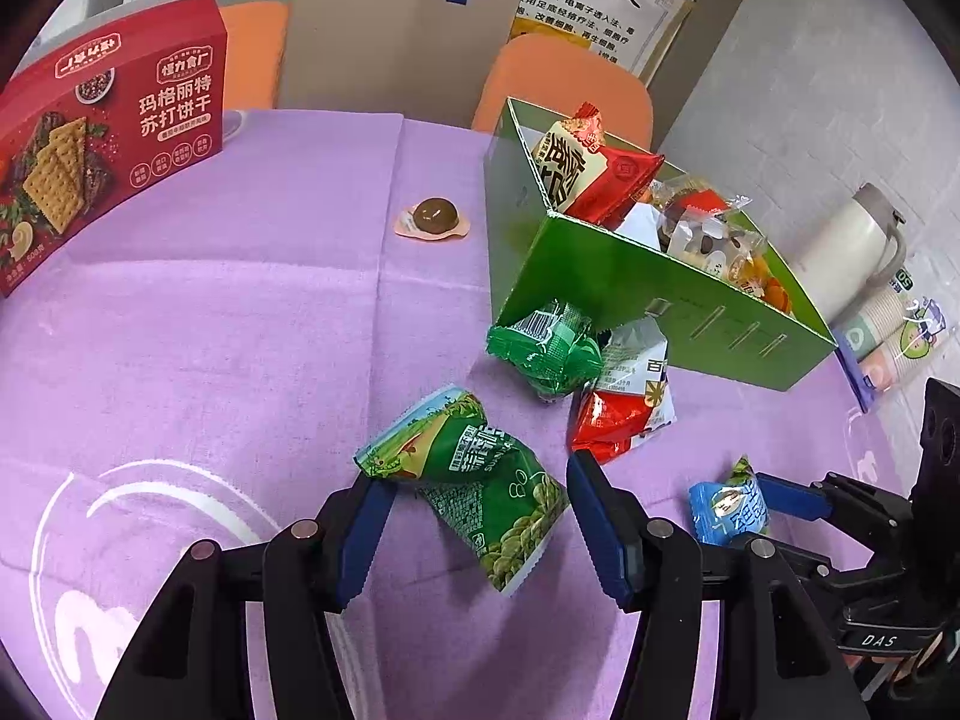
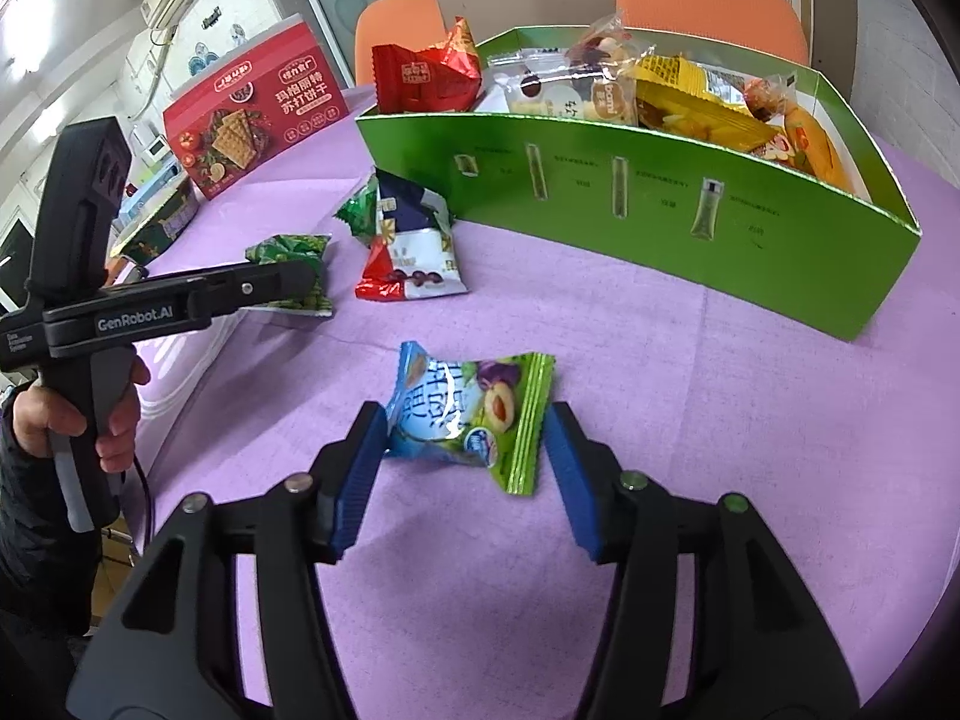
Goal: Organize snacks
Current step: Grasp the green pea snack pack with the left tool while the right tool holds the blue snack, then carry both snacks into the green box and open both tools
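A green box (image 1: 630, 282) (image 2: 660, 204) on the purple tablecloth holds several snack packets. My left gripper (image 1: 477, 498) is open, its jaws on either side of a green pea snack packet (image 1: 480, 480) lying on the cloth; this packet also shows in the right wrist view (image 2: 291, 267). My right gripper (image 2: 465, 450) is open around a blue-and-green plum candy packet (image 2: 474, 411), which also shows in the left wrist view (image 1: 729, 507). A small green packet (image 1: 546, 348) and a red-and-white packet (image 1: 624, 402) (image 2: 411, 264) lie beside the box.
A red cracker box (image 1: 102, 138) (image 2: 252, 114) stands at the far left. A brown jelly cup (image 1: 433, 217) sits mid-table. A thermos (image 1: 852, 246) and paper cups (image 1: 894, 330) lie right of the green box. Orange chairs (image 1: 564, 90) stand behind the table.
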`<state>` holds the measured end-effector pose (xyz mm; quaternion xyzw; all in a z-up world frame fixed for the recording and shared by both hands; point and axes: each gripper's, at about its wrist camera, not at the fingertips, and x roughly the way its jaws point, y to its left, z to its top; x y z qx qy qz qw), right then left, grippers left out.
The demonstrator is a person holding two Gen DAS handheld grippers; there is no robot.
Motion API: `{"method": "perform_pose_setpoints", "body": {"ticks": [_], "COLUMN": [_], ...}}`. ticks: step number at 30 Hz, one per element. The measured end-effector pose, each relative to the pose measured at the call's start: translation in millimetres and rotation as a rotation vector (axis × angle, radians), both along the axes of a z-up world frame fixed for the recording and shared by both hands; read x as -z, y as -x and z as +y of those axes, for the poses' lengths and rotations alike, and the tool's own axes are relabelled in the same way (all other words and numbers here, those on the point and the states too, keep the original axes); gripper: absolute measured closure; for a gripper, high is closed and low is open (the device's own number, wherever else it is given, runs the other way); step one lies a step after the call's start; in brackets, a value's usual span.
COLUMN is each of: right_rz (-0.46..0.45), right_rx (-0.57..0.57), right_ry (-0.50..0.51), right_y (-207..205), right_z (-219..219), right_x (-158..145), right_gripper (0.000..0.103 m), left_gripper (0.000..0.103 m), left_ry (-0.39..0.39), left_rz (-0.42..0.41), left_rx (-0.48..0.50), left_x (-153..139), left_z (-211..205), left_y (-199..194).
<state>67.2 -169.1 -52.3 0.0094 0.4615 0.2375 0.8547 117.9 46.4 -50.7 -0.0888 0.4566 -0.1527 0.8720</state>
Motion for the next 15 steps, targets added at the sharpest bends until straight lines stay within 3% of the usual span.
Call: {"method": "perform_pose_setpoints", "body": {"ticks": [3,4,5,15], "right_rz": [-0.034,-0.042,-0.042,-0.064], "right_rx": [-0.006,-0.010,-0.020,-0.014], "right_ry": [0.031,0.041,0.031,-0.020], "right_y": [-0.3,0.3,0.9,9.0], "right_z": [6.1,7.8,8.7,0.0], "right_x": [1.2,1.4,1.6,-14.1], "right_gripper": [0.048,0.061,0.065,0.069], "left_gripper": [0.049,0.051,0.053,0.059], "left_ry": [-0.014,-0.016,-0.016,0.014], "left_rz": [-0.020,-0.027,-0.030,-0.063], "left_rx": [-0.001,0.003,0.006,0.025], "left_x": [1.1,1.4,1.7,-16.0], "left_z": [-1.5,-2.3,-2.6,-1.4], "left_y": [-2.4,-2.0,-1.1,16.3]}}
